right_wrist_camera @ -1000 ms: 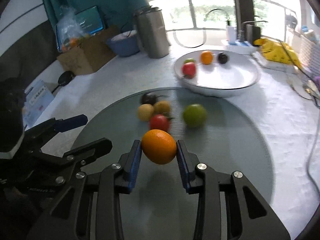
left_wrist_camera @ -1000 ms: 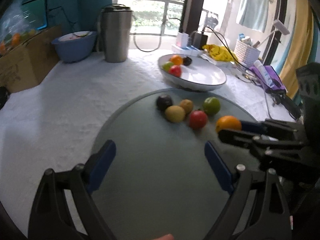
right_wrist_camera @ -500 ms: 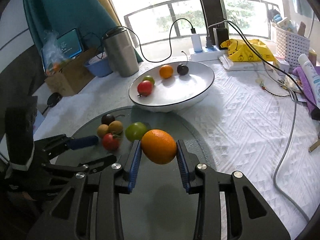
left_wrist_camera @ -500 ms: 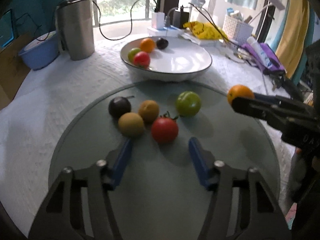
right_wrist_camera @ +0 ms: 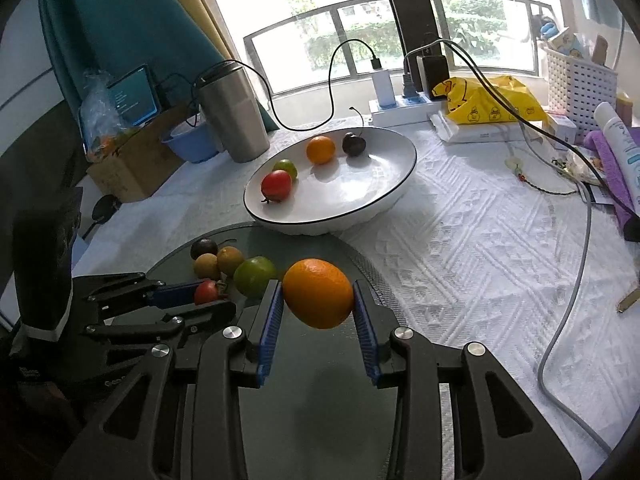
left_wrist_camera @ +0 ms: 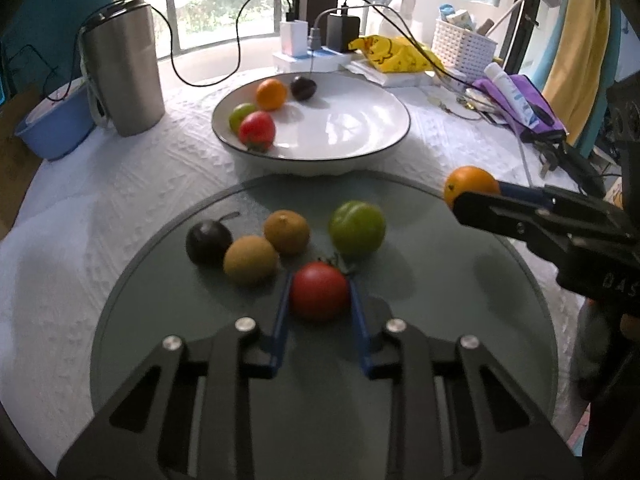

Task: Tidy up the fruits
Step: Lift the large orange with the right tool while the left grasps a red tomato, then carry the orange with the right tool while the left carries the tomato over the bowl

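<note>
The bench (right_wrist_camera: pixel 480 264) is covered by a white textured cloth, and a round grey glass disc (left_wrist_camera: pixel 440 320) lies on its near part. Railed windows are seen behind, with a teal curtain at the left.

From left to right at the far side, a blue basin (left_wrist_camera: pixel 56 128), a steel tumbler (left_wrist_camera: pixel 124 68), a white bowl (left_wrist_camera: pixel 360 132), a power strip with chargers (left_wrist_camera: pixel 316 40), a yellow bag (left_wrist_camera: pixel 396 52) and a white basket (left_wrist_camera: pixel 464 46) are placed. Four fruits are contained in the bowl at its left side: green, red, orange and dark.

On the disc, a dark plum (left_wrist_camera: pixel 209 242), two brown fruits (left_wrist_camera: pixel 251 259) touching each other and a green fruit (left_wrist_camera: pixel 357 228) are grouped just ahead of the left gripper (left_wrist_camera: pixel 319 300). A red tomato (left_wrist_camera: pixel 319 296) on the disc is pinched between its jaws.

An orange (right_wrist_camera: pixel 319 293) is clamped between the jaws of the right gripper (right_wrist_camera: pixel 319 300) and is held above the disc's right edge, short of the bowl.
</note>
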The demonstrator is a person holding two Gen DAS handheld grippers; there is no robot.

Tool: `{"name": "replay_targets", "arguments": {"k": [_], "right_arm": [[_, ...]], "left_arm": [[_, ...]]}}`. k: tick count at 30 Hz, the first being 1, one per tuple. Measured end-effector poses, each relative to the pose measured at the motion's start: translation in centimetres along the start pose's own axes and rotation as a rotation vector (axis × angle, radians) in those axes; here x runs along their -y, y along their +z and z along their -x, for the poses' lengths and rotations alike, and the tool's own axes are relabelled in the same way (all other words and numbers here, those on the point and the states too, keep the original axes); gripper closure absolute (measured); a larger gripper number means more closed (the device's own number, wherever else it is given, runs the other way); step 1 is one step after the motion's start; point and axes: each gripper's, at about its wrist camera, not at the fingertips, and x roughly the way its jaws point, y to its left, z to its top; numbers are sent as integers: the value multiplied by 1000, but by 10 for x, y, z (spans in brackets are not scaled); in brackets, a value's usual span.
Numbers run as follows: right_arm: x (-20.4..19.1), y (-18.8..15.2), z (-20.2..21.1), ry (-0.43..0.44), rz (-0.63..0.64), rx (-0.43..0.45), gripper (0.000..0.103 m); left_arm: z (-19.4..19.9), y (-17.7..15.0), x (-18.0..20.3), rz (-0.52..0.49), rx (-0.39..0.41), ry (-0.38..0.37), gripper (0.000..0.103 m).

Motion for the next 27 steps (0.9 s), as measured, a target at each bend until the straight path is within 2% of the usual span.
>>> {"name": "replay_targets", "arguments": {"k": [5,11,21,27], "right_arm": [[-1,2,2,-18,4,5,66],[-5,10,6,-45,18,19,66],[-14,35,0,-78,57,36,66],[-13,48,-11,-90,69,33,66]], "left_arm": [[10,-4,-1,12,9,-31,74],[30,1,-7,24,57,-68,74],[38,31,-20,16,137,-120,74],[29,49,-26,-3,155,-131,74]]}}
